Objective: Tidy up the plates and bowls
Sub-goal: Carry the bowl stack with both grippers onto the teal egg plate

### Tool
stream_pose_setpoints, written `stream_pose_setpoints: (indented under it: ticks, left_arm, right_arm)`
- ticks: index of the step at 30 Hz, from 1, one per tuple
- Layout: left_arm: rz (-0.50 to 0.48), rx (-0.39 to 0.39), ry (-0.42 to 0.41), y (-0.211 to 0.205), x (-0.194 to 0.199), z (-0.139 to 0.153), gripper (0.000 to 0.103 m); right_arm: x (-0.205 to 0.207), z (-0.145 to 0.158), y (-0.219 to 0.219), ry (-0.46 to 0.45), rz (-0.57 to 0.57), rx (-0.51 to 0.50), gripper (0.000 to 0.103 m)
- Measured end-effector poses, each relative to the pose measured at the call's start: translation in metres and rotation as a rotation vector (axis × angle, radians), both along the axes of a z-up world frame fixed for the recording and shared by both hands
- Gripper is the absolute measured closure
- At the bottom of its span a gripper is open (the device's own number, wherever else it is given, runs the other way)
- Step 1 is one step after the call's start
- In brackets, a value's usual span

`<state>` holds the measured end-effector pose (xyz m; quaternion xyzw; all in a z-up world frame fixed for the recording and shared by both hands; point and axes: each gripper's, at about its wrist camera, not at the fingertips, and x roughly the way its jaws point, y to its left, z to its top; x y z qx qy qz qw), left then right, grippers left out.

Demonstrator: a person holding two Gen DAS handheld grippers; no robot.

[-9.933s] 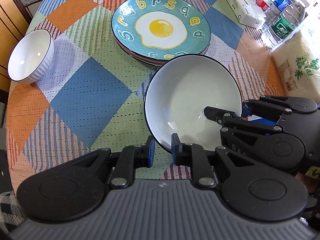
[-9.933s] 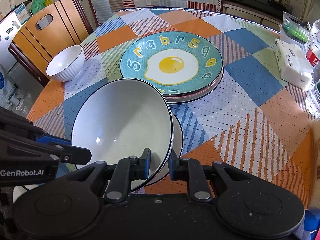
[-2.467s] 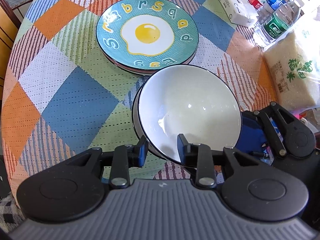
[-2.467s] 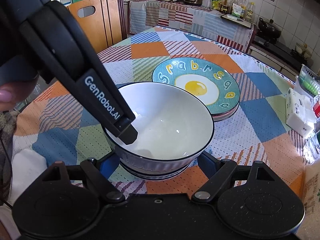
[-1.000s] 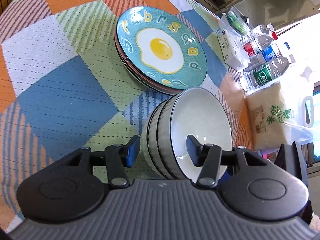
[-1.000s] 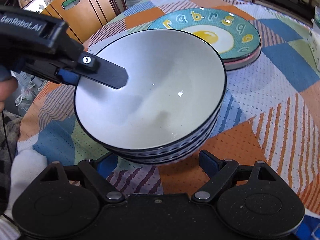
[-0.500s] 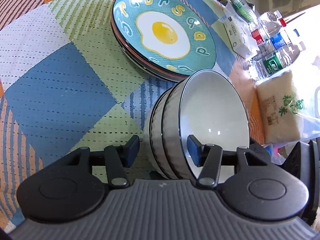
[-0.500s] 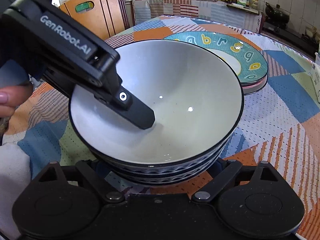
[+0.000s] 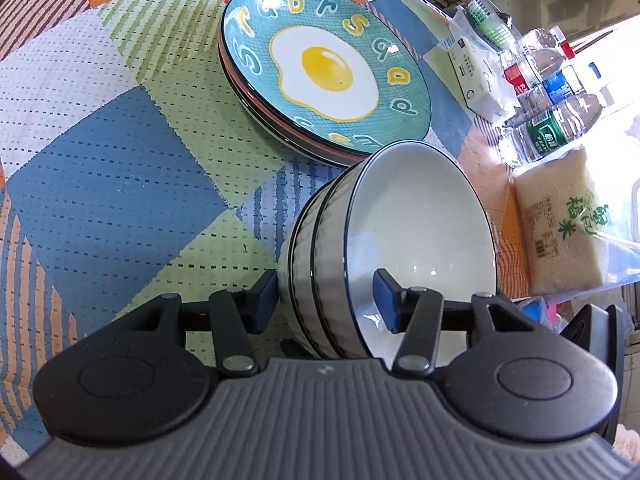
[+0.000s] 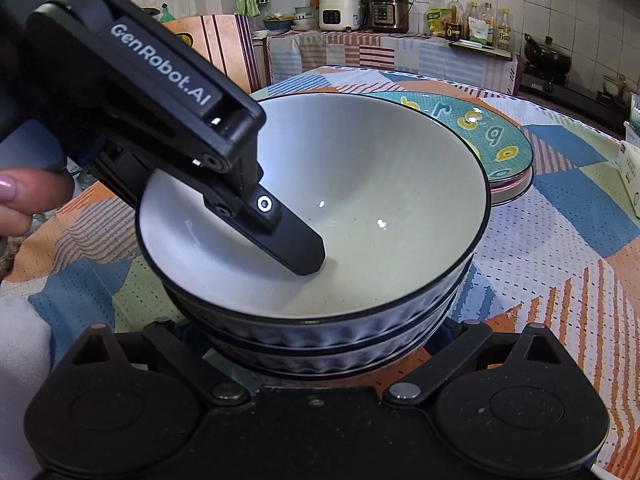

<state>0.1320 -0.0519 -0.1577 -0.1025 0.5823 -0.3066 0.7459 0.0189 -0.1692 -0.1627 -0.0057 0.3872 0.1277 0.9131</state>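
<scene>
Left side first: round table w/ a patchwork checked cloth (image 9: 100, 184) in blue, green, orange and white. Sitting on it is the stack of white ribbed bowls with dark rims (image 9: 400, 248), three nested afaict, near the table edge closest to the cams. The left gripper (image 9: 326, 302) straddles the near wall of that stack: one blue pad outside against the ribbing, the other finger (image 10: 292, 244) down inside the top bowl, tip on the white inner wall. Looks like it's clamped on the stacked walls, jaws about half spread bc that's how thick the nested rims are. In the left wrist view the stack looks tipped on its side (prob mostly the cam angle, can't say for sure).

Just behind the bowls: stack of plates, top one teal with a fried-egg picture and letters round the rim (image 9: 324, 68), pinkish ones under it. Bowl rim overlaps the plate edge in view; touching or not, can't tell.

Further right: white tissue pack (image 9: 476, 76), clear plastic water bottles (image 9: 552, 120), bag of rice with green print (image 9: 560, 232).

Right gripper (image 10: 316, 340) sits low at the front of the bowl stack, jaws opening wide, fingertips hidden behind the bowls on either side, so the stack is between them but not squeezed. A thumb with pink nail (image 10: 24, 196) shows at the left edge of the right view.
</scene>
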Motion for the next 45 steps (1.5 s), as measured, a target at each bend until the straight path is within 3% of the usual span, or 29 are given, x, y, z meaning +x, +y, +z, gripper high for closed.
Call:
stream_pose_setpoints:
  ticks: [10,20,27,33,45]
  left_arm:
    - [-0.041,0.022,-0.031,0.004,-0.015,0.019,0.053]
    - [-0.042,0.013,-0.115,0.010,-0.018,0.071,0.053]
    - [-0.039,0.006,-0.190,0.012,-0.002,0.103,0.053]
    - [-0.031,0.014,-0.228,0.012,0.019,0.117,0.053]
    - [0.005,0.018,-0.243,-0.010,0.089,0.111,0.053]
  right_arm:
    - [-0.012,0.011,0.004,-0.017,0.000,0.012,0.003]
    - [-0.009,0.045,0.006,-0.100,0.006,-0.003,0.003]
    - [0.017,0.067,-0.003,-0.150,0.015,0.058,0.003]
    - [0.042,0.076,-0.004,-0.181,0.049,0.041,0.003]
    - [0.106,0.075,-0.023,-0.180,0.086,0.012,0.003]
